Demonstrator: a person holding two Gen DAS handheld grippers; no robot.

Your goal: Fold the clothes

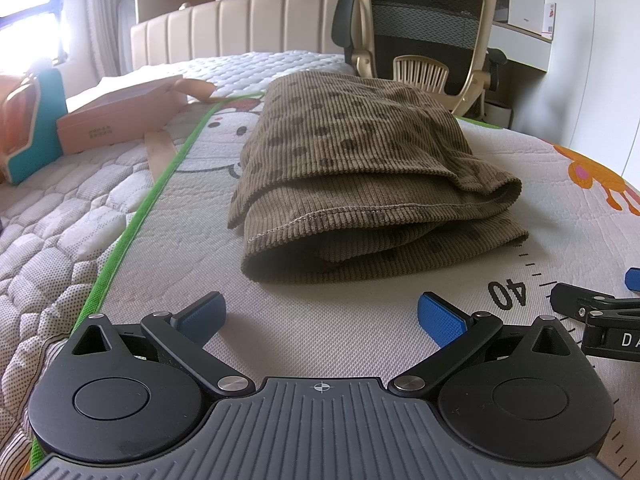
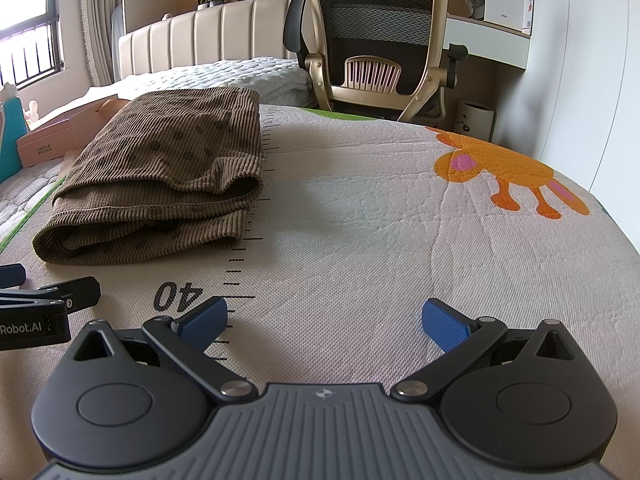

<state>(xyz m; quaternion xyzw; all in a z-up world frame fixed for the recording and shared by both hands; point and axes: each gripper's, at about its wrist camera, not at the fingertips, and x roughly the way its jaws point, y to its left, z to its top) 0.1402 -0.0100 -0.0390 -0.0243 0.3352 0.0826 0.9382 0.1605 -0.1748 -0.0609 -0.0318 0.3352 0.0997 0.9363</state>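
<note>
The brown garment [image 1: 360, 168] [image 2: 160, 176] is a ribbed, corduroy-like fabric printed with dark round spots. It is folded into a compact, roughly rectangular bundle of several stacked layers. A stitched hem runs across the near face, and the layers gape slightly along that edge. It lies flat, occupying the centre of the left wrist view and the left middle of the right wrist view.

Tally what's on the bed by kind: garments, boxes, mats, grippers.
Garments: 1, brown folded garment
Boxes: 1, pink box
Mats: 1, printed mat
Grippers: 2, left gripper and right gripper, both open, holding nothing
Total: 5
</note>
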